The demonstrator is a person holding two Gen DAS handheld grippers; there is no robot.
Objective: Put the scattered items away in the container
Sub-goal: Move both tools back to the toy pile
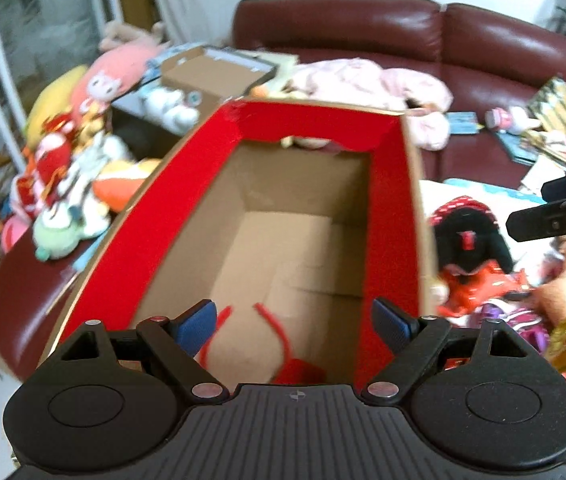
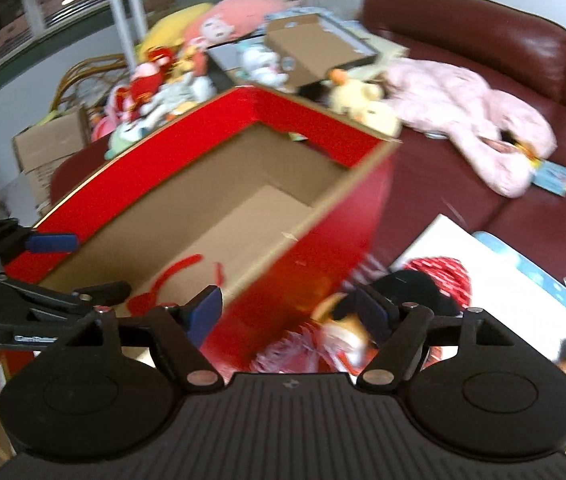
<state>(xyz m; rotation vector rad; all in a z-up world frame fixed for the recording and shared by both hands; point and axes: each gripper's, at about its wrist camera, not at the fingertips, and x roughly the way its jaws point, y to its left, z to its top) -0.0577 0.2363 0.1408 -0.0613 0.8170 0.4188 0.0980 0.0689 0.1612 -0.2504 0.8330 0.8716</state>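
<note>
One red-lined cardboard box [image 1: 187, 200] sits on the sofa [image 1: 483, 32], with one red item [image 1: 299, 372] lying on its floor. Two tongs, left [image 1: 293, 320] and right [image 2: 289, 308], both gape, released and grasping nothing. One black-and-red plush [image 1: 467, 240] lies just beside the box.

Both gripper [image 1: 293, 322] bodies: black ribbed plastic, blue pads [image 1: 197, 326], silver screws.

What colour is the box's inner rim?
Red, above plain brown cardboard box walls; clearest in the left wrist view.

left gripper [image 1: 293, 326] jaws apart | over box [image 1: 187, 208] | red item [image 1: 299, 370] inside
</note>
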